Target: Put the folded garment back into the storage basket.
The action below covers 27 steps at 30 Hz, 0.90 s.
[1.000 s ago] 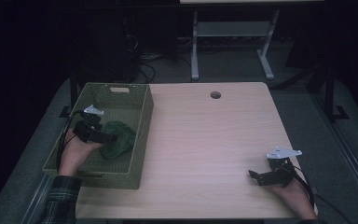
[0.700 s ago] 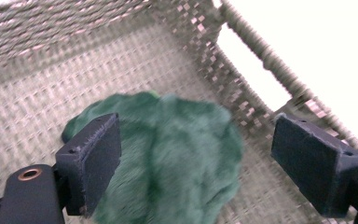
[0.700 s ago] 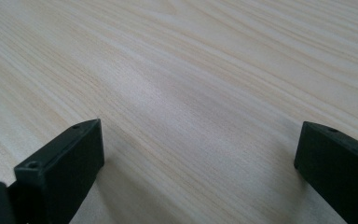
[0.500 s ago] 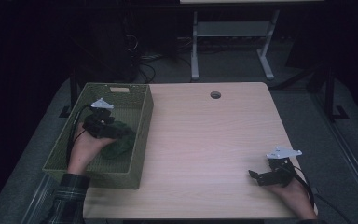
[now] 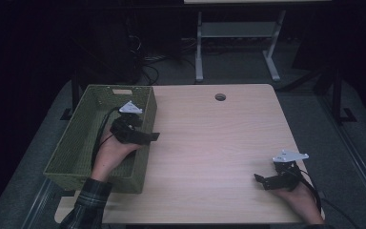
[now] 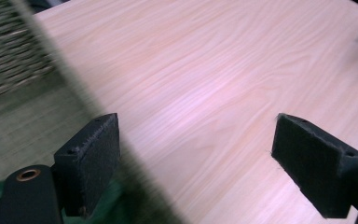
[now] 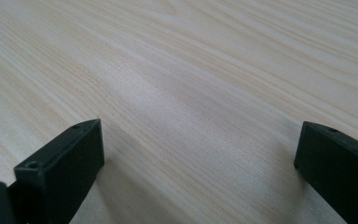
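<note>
left tool (image 5: 145,136) is held released over the green basket's (image 5: 76,143) right wall; green cloth (image 6: 105,205) is seen below. right tool (image 5: 267,181) is rested released on the table (image 5: 209,143).

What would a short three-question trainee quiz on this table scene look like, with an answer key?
1. True or false: the left gripper has its jaws wide open.
2. Which surface lies under the right gripper? A) the green basket B) the bare wooden table C) the floor
3. Fill in: the left gripper sits over the basket's ____ rim, the side nearest the table's middle.

Key: 1 true; 2 B; 3 right. A bit of green cloth shows below the left gripper.
</note>
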Motion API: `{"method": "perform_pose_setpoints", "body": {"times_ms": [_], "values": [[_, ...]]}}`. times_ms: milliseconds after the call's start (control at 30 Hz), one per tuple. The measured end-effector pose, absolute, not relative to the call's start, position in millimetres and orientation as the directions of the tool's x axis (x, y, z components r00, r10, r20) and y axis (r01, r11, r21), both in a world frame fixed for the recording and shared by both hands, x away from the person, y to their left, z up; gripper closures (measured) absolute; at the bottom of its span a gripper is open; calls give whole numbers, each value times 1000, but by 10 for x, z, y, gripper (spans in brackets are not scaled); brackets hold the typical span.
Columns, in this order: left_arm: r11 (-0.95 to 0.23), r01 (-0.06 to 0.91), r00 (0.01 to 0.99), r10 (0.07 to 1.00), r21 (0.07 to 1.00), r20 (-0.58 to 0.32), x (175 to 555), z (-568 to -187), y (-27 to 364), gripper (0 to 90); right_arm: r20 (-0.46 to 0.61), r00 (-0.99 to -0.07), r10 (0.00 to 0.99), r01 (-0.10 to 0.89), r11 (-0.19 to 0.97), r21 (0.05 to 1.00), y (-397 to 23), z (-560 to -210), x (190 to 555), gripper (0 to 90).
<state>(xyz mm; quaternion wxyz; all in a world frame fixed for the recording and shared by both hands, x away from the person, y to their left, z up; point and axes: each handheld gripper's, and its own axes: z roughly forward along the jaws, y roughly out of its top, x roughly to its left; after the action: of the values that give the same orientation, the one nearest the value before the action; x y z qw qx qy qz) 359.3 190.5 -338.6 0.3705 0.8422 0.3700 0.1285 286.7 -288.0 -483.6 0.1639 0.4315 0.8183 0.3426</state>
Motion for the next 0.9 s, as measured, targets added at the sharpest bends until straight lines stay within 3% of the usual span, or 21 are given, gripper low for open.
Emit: {"method": "perform_pose_setpoints", "body": {"times_ms": [500, 900], "values": [[-516, 455, 783, 621, 726, -49, 3397, -3631, 1116, 147, 28, -573, 819, 595, 392, 702, -2879, -4836, 2866, 11], [-548, 429, 802, 596, 718, -24, 3264, -4162, 867, 144, 28, -573, 819, 595, 392, 701, -2879, -4836, 2866, 11]]}}
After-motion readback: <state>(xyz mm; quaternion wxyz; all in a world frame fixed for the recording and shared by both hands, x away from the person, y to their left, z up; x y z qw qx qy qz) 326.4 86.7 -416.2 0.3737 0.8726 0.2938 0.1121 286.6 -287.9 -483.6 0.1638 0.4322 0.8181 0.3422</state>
